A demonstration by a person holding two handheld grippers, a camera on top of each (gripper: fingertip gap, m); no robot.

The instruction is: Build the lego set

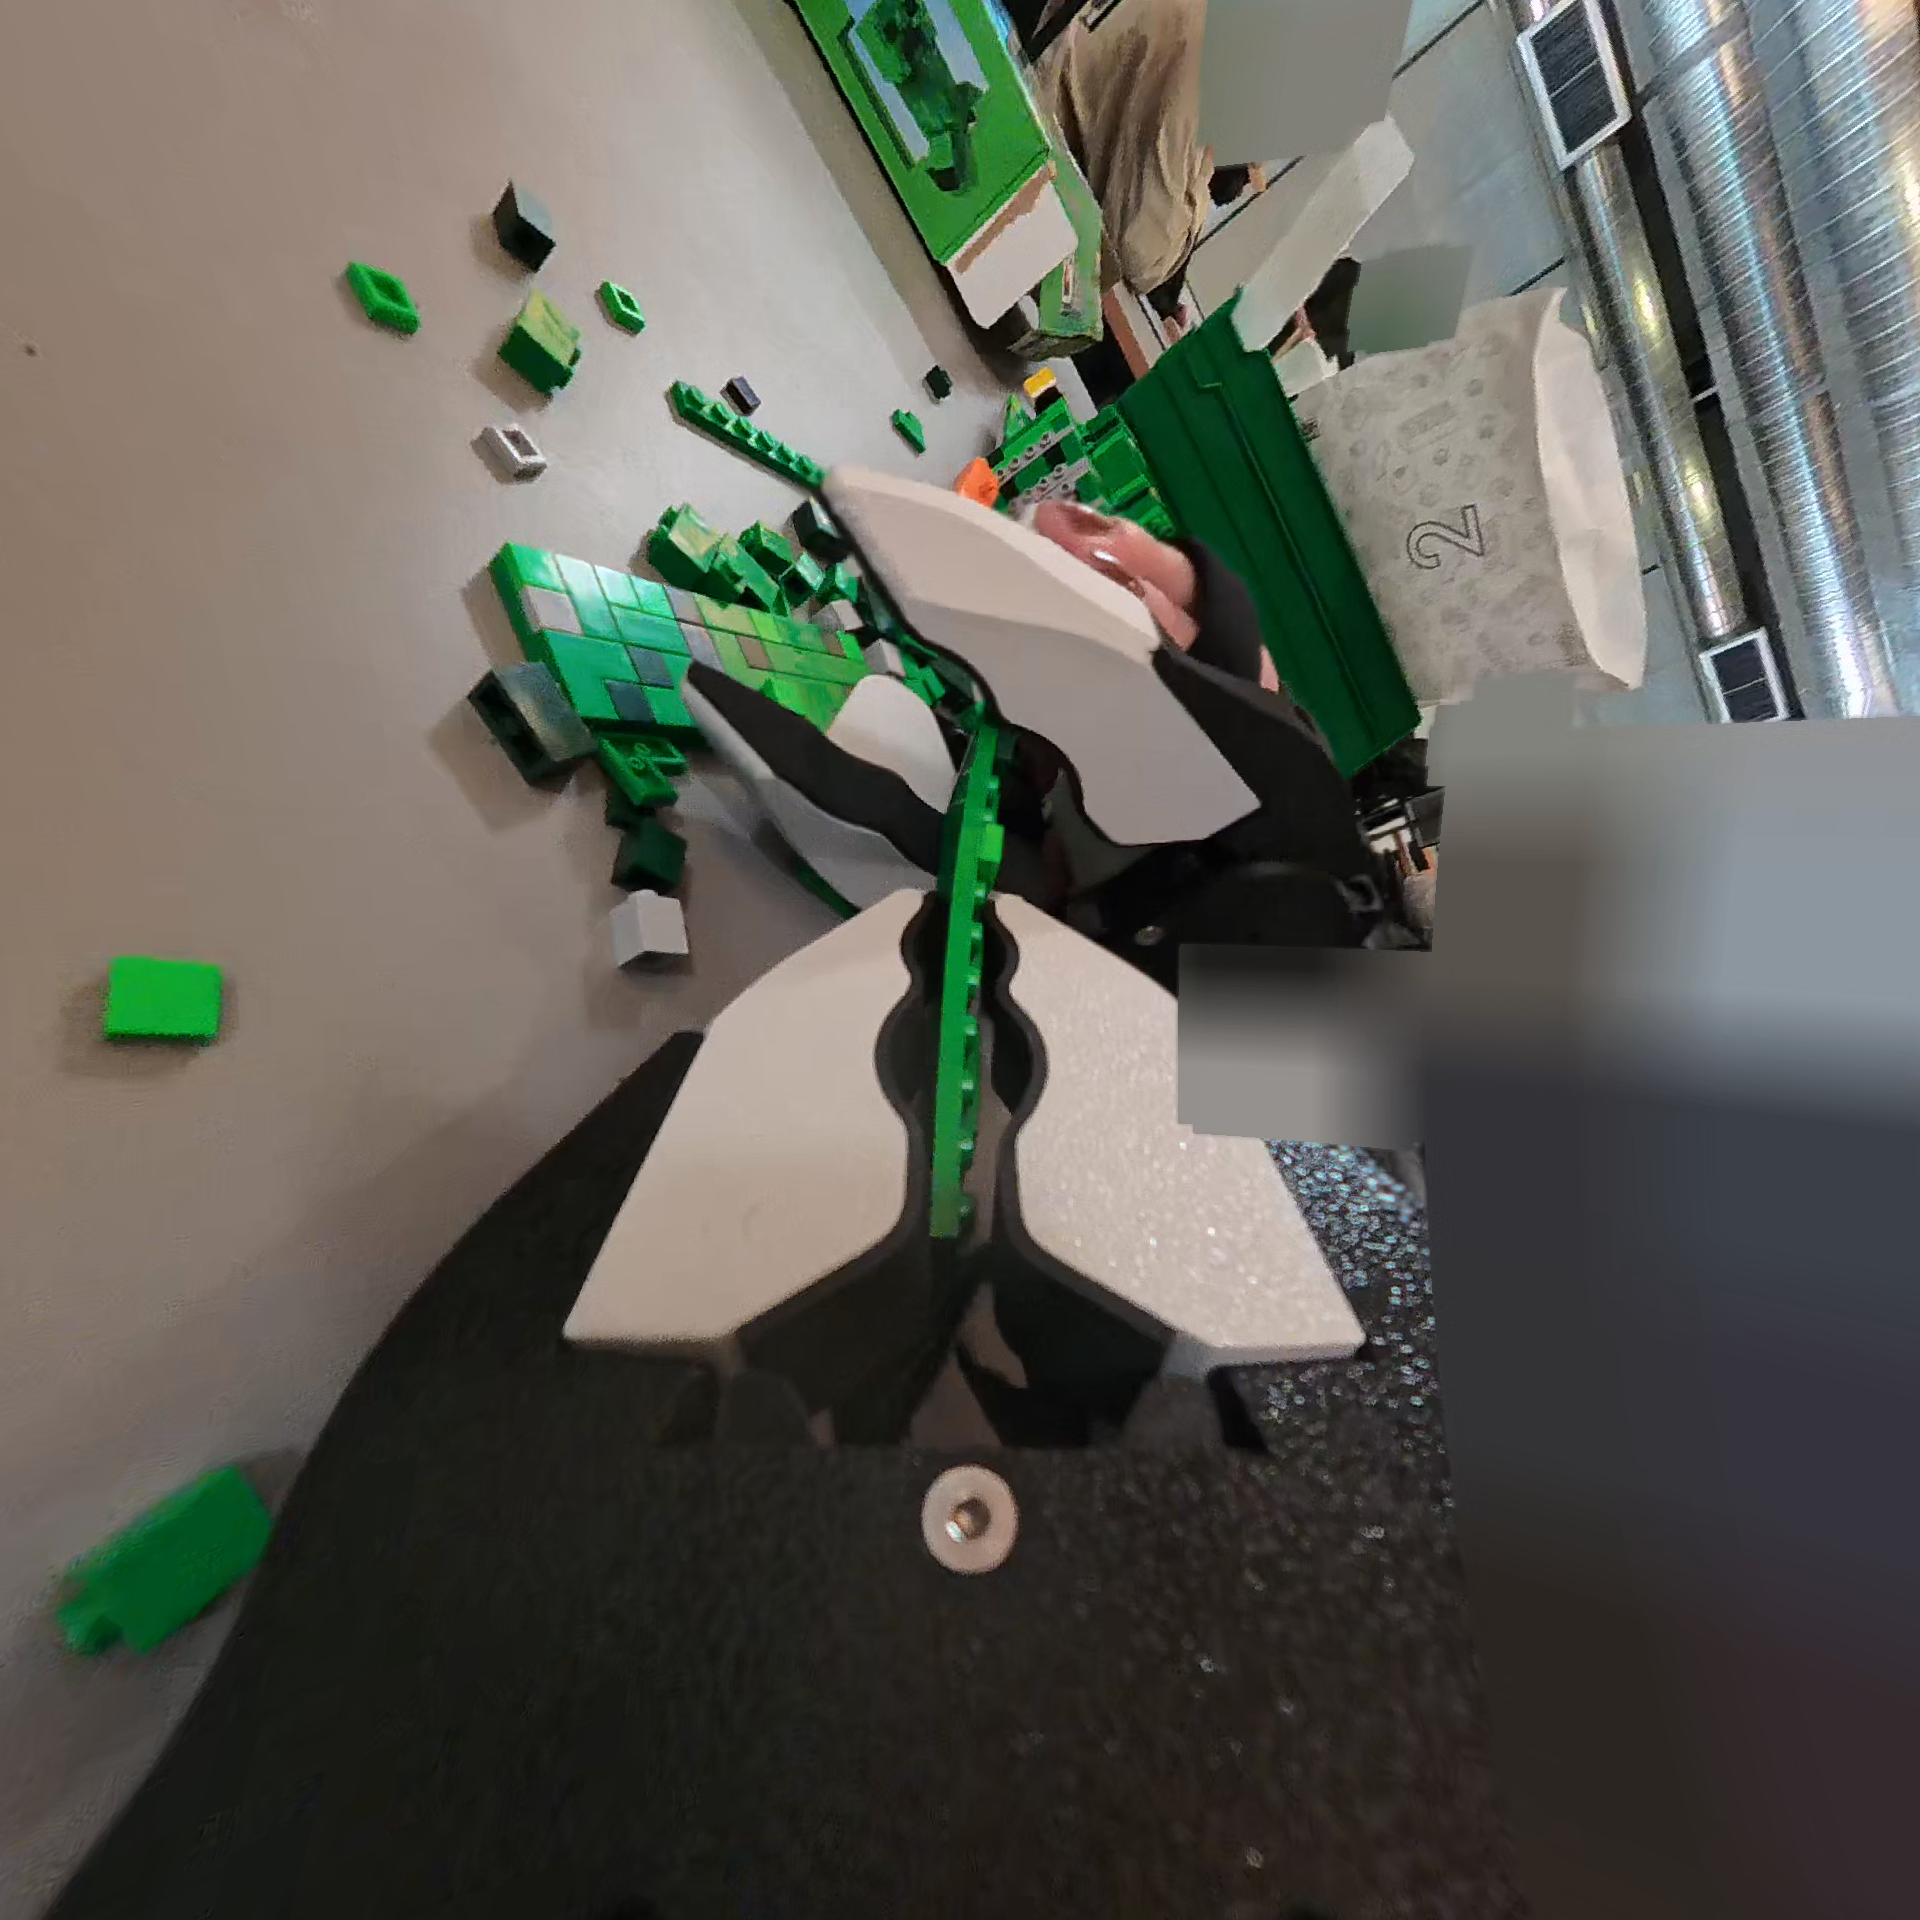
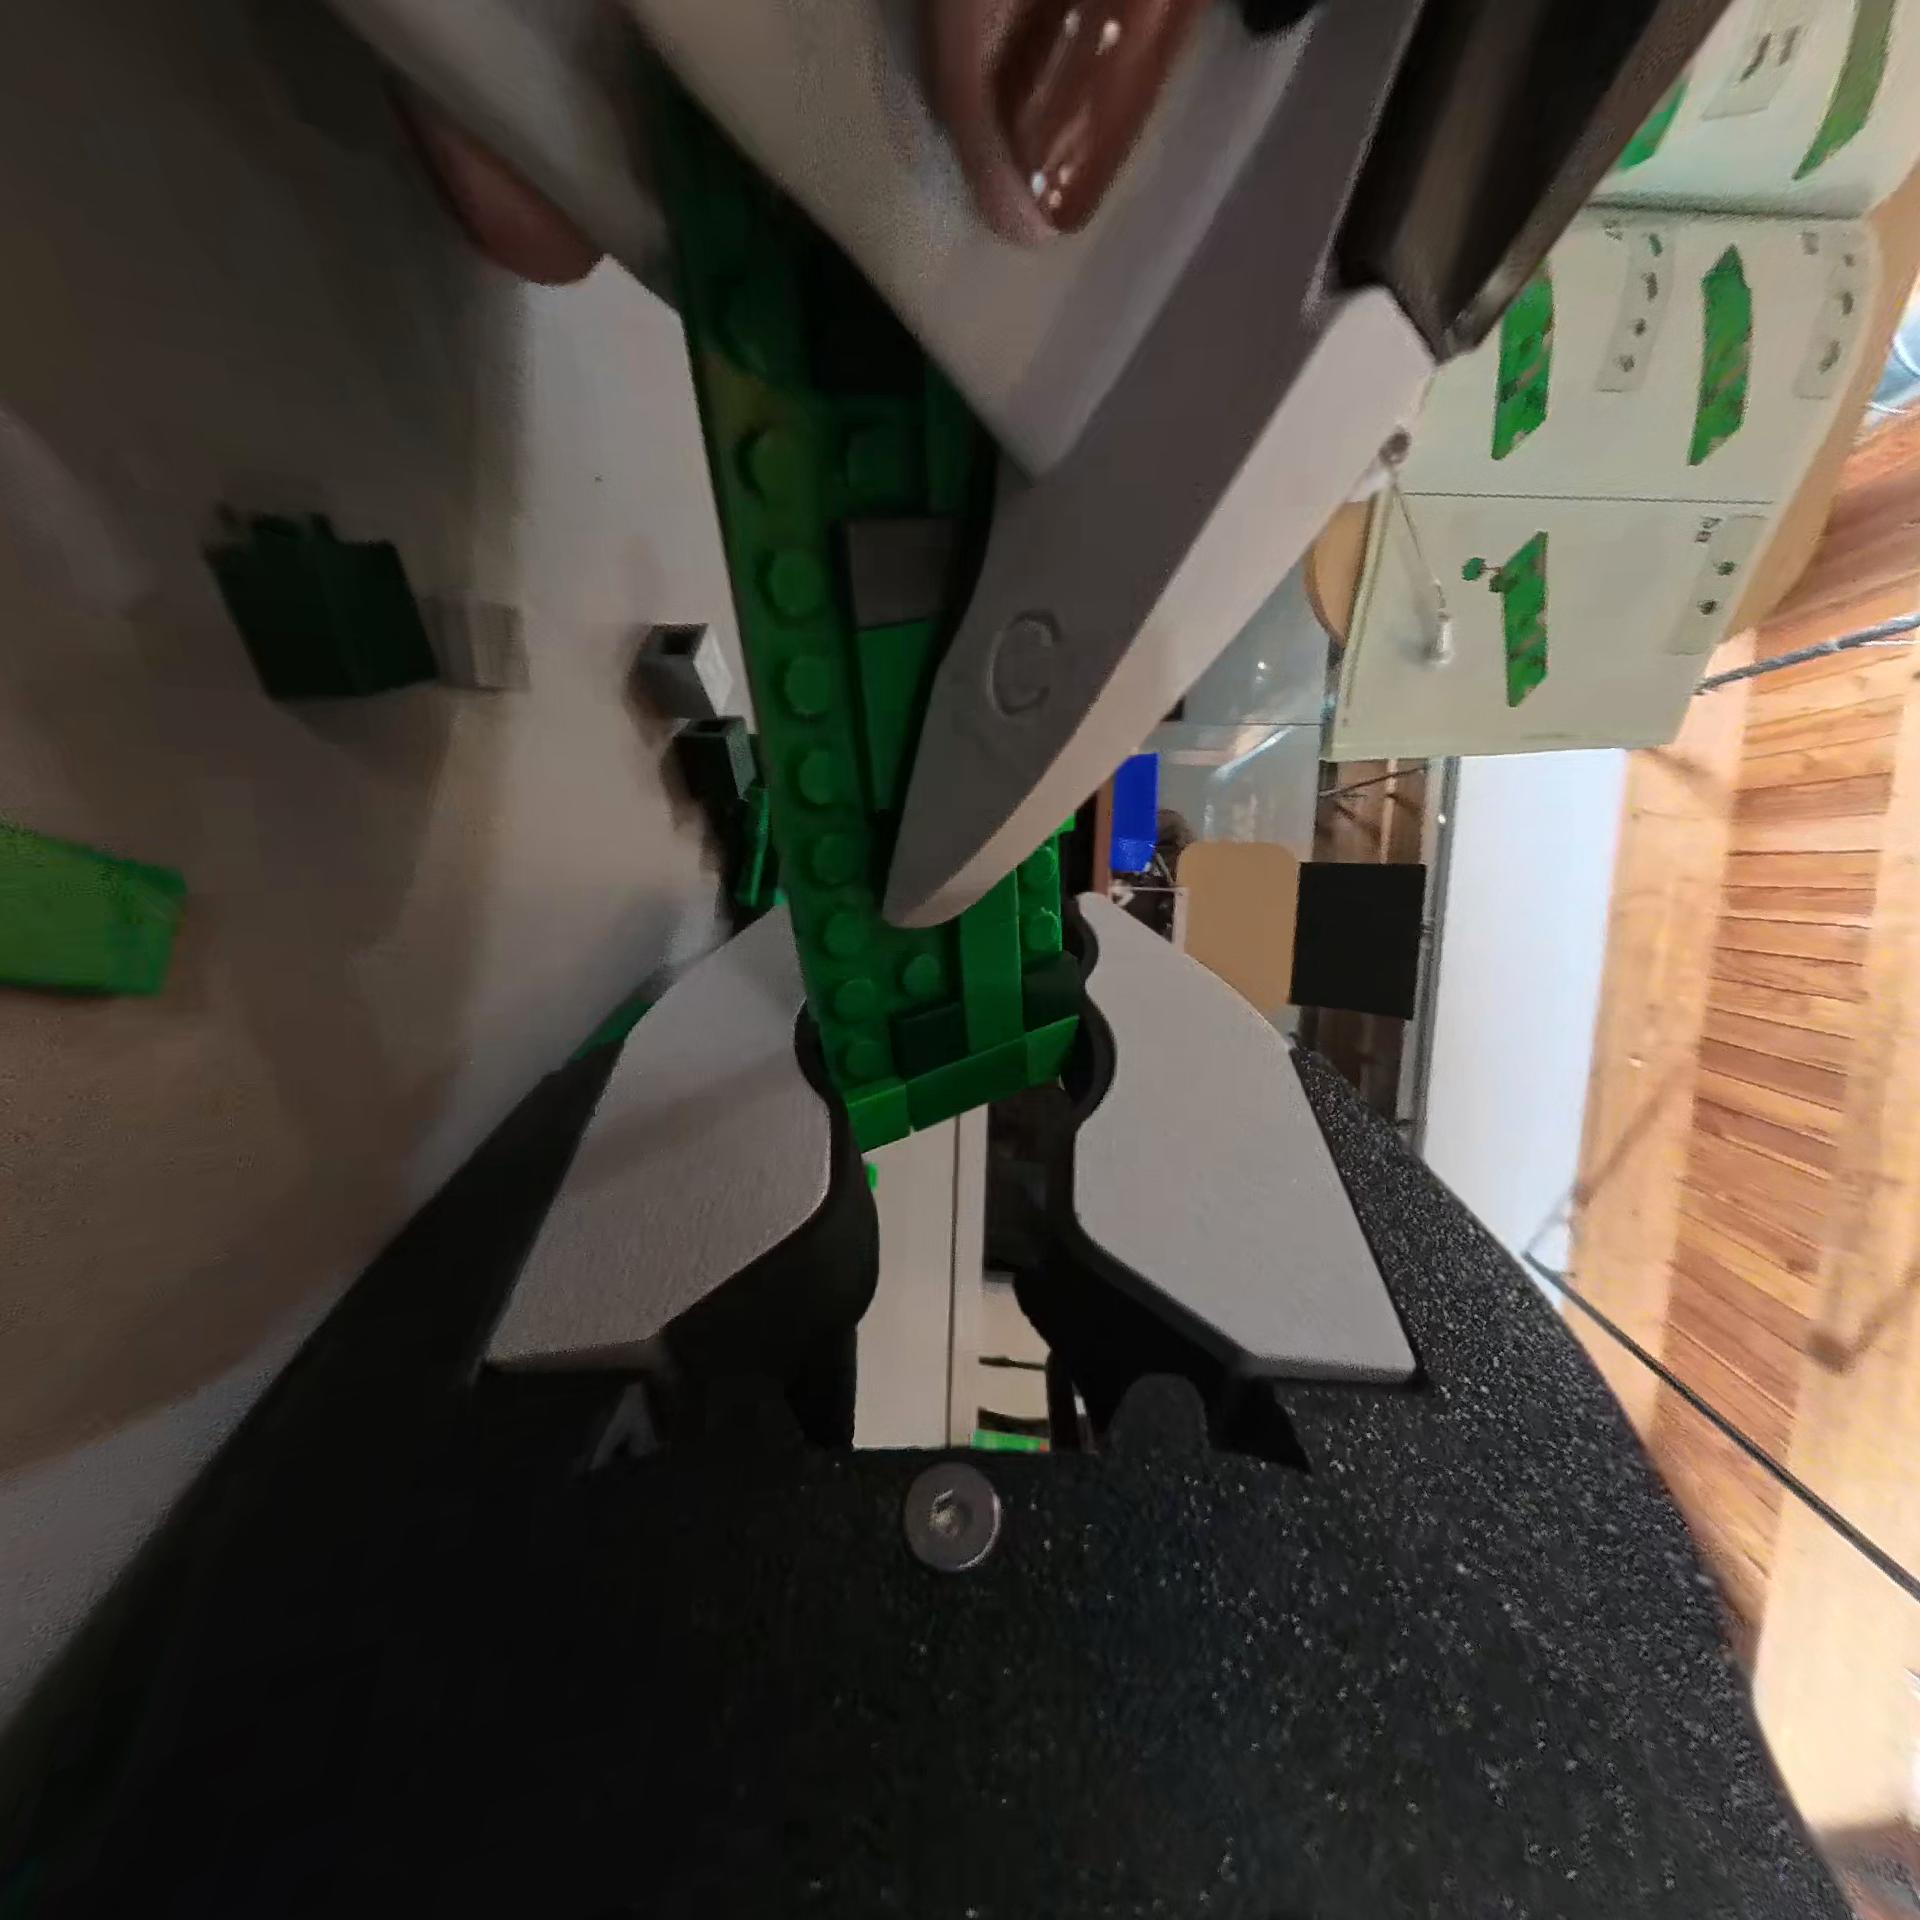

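My left gripper [image 1: 961, 920] is shut on a long green Lego plate [image 1: 966, 1039], seen edge-on and held up off the grey table. The right gripper's white fingers [image 1: 1039, 644] clamp the same plate farther along. In the right wrist view my right gripper [image 2: 935, 940] is shut on the end of this green studded plate assembly [image 2: 821, 727], which carries flat green and grey tiles. The left gripper's fingers [image 2: 1039, 675] cross it from above, with a person's fingertips on them. A flat green and grey tiled panel [image 1: 623, 634] lies on the table behind.
Loose green, dark green and grey bricks [image 1: 161, 997] are scattered over the table [image 1: 260, 623]. A long green studded strip [image 1: 743, 431], the set's green box [image 1: 935, 135], a green bin [image 1: 1257, 540] and a paper bag [image 1: 1455, 520] stand farther back. An instruction booklet [image 2: 1621, 416] hangs at right. Some 6 cm of space lies between my two pairs of fingers.
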